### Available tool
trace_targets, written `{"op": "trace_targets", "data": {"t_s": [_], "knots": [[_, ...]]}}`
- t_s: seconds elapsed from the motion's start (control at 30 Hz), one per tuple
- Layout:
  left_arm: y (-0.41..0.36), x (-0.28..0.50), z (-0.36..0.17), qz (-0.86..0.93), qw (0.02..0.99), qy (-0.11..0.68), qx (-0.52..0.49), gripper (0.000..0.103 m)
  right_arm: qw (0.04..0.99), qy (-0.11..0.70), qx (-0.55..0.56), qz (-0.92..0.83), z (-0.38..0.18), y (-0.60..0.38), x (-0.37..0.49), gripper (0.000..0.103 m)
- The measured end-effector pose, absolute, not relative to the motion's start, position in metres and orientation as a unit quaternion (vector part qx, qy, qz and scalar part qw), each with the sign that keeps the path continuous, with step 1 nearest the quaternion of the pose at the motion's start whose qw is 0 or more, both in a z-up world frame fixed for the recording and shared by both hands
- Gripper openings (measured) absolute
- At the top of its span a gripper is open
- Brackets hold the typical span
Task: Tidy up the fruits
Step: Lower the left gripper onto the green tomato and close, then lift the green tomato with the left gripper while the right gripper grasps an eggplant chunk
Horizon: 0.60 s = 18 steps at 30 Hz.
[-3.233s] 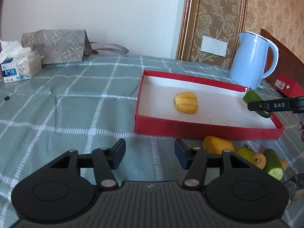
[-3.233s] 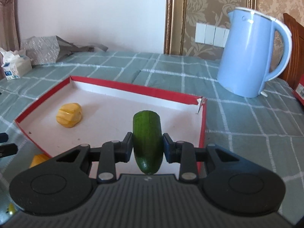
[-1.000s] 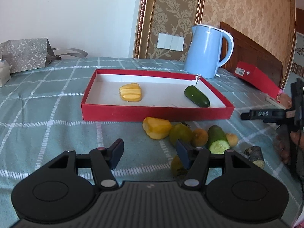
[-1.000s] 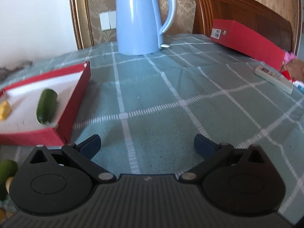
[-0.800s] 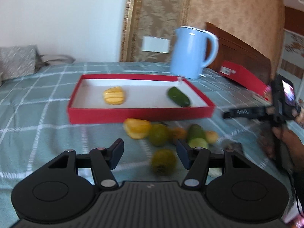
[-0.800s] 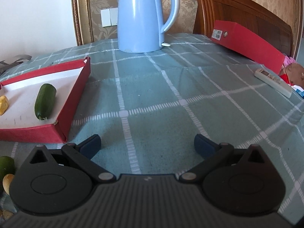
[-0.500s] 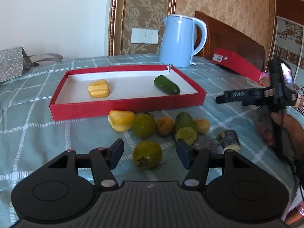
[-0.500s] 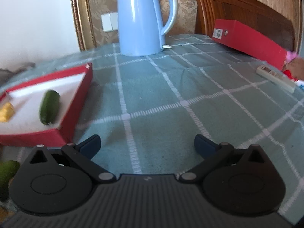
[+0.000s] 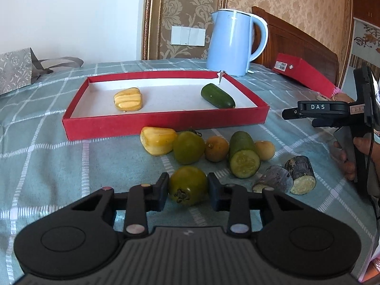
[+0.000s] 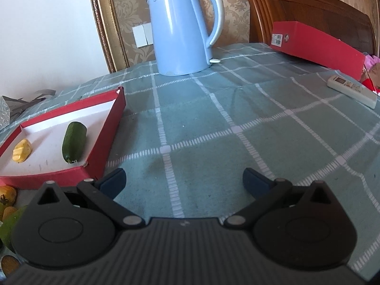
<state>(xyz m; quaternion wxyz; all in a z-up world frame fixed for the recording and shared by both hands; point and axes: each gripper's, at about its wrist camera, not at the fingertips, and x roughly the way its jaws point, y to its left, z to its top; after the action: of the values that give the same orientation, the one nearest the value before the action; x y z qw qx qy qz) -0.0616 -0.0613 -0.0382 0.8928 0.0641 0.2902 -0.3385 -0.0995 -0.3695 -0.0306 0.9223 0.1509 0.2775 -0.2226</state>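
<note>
A red tray (image 9: 163, 123) with a white floor holds a yellow fruit (image 9: 128, 99) and a dark green cucumber (image 9: 217, 95). In front of it on the checked cloth lie a yellow piece (image 9: 158, 140), a green round fruit (image 9: 188, 147), small orange fruits (image 9: 216, 148), a cut cucumber (image 9: 242, 158) and dark purple pieces (image 9: 300, 174). My left gripper (image 9: 188, 191) has its jaws closed against both sides of a green persimmon-like fruit (image 9: 187, 184) on the cloth. My right gripper (image 10: 184, 181) is wide open and empty over bare cloth right of the tray (image 10: 104, 142); it also shows in the left wrist view (image 9: 315, 110).
A blue kettle (image 9: 231, 42) stands behind the tray's far right corner. A red box (image 10: 318, 45) and a white remote (image 10: 351, 91) lie at the right. A grey paper bag (image 9: 16, 70) sits at the far left.
The right gripper put the cucumber in the tray, opened and drew back right. The left gripper moved forward to the fruit pile and closed its jaws around the green fruit.
</note>
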Motion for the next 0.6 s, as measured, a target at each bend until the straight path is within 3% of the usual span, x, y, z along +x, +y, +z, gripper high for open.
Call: {"op": "trace_targets", "data": {"t_s": [0.27,0.6], "knots": [[-0.053,-0.055,-0.036,-0.316,0.903,0.289,0.045,0.033,0.933,0.256,0.161,-0.195,-0.028,-0.368,-0.11,0.103],[-0.041,-0.04,-0.036,-0.29,0.91,0.294,0.03,0.033,0.965,0.245,0.095,-0.012,0.002,-0.322,-0.152,0.103]]}}
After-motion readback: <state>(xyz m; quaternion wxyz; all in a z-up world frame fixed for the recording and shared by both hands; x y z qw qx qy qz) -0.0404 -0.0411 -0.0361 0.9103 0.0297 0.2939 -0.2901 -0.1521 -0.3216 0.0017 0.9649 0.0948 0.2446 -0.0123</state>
